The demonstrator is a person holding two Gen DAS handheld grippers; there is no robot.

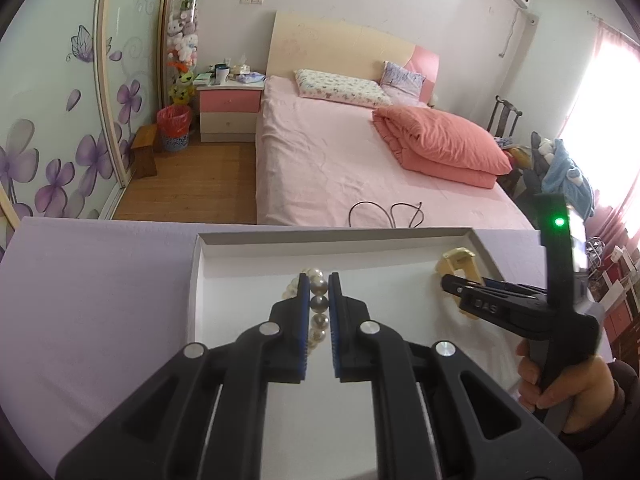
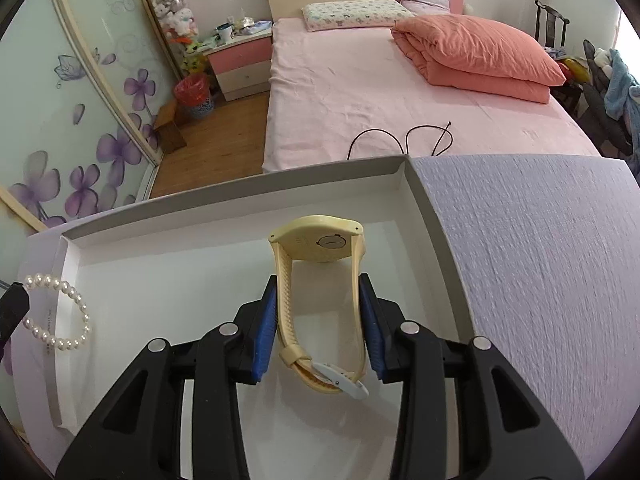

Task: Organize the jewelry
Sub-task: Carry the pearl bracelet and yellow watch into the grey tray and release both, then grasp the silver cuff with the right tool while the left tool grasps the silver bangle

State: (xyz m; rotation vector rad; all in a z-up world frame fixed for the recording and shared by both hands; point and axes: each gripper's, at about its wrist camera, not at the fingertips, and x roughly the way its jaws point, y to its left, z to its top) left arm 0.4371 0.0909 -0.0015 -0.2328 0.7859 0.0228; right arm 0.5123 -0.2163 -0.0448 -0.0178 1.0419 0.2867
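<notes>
A pearl bracelet sits pinched between the blue pads of my left gripper, which is shut on it over the left part of the white tray. In the right wrist view the same pearl bracelet hangs at the tray's left rim. My right gripper is shut on the strap of a cream-yellow watch, held above the tray floor with its case back facing the camera. From the left wrist view, the right gripper and the yellow watch show at the tray's right end.
The tray rests on a lavender tabletop. Beyond the table's far edge lie a pink bed with a black cable, a nightstand and a wardrobe with flower doors. A person's hand grips the right handle.
</notes>
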